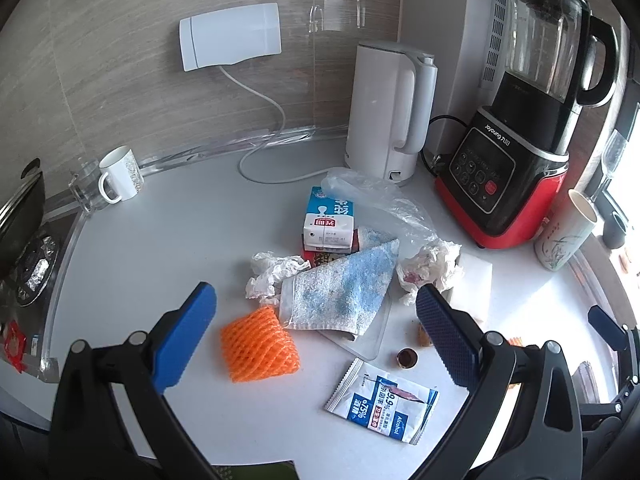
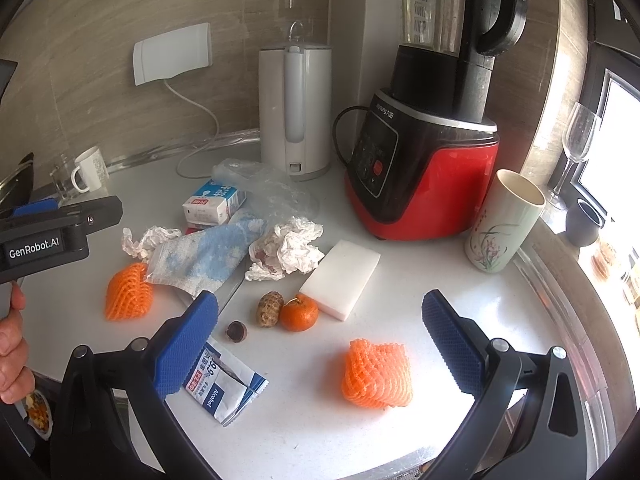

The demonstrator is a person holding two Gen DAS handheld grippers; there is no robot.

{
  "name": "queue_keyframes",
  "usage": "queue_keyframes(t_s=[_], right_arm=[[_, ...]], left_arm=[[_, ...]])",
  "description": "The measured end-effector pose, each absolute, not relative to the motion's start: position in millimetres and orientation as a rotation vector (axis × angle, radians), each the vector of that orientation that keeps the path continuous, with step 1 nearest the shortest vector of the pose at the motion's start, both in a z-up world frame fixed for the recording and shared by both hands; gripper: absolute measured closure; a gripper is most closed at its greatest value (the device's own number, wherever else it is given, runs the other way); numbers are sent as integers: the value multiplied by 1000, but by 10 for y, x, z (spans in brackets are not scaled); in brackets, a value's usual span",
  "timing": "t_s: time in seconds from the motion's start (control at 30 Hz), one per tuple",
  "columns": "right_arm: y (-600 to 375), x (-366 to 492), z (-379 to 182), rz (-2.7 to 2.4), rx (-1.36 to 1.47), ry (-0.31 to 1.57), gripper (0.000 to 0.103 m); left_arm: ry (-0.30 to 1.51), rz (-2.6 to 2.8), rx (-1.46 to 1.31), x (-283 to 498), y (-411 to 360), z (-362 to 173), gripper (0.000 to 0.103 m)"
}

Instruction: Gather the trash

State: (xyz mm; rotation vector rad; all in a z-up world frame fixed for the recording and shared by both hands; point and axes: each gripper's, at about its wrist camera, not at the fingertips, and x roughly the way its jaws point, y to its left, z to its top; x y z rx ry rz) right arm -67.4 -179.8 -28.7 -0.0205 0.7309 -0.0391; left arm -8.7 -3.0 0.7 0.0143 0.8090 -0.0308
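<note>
Trash lies on a white counter (image 1: 160, 240). In the left wrist view my open left gripper (image 1: 316, 332) hovers over an orange foam net (image 1: 258, 346), a blue-white cloth (image 1: 340, 292), crumpled tissues (image 1: 276, 276), a milk carton (image 1: 328, 220), a clear plastic bag (image 1: 376, 200) and an alcohol-wipe packet (image 1: 384, 400). In the right wrist view my open right gripper (image 2: 320, 344) is above a second orange foam net (image 2: 376, 374), with a mandarin (image 2: 299, 313), a brown root (image 2: 270, 308), a dark cap (image 2: 236, 331), the wipe packet (image 2: 224, 388) and stained tissue (image 2: 288, 248) nearby.
A white kettle (image 1: 388, 112), a red-black blender (image 1: 516, 152) and a tall floral cup (image 2: 502, 224) stand at the back. A white sponge block (image 2: 340, 278), a mug (image 1: 120, 174), a wine glass (image 2: 576, 148) and a stove pan (image 1: 20, 208) are around.
</note>
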Motion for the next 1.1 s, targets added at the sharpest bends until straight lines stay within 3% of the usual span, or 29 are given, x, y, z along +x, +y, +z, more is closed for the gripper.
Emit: queue_keyframes(t_s=[1.1], right_arm=[[-1821, -686, -303, -44, -17, 732, 2]], left_arm=[[816, -26, 19, -53, -20, -1, 7]])
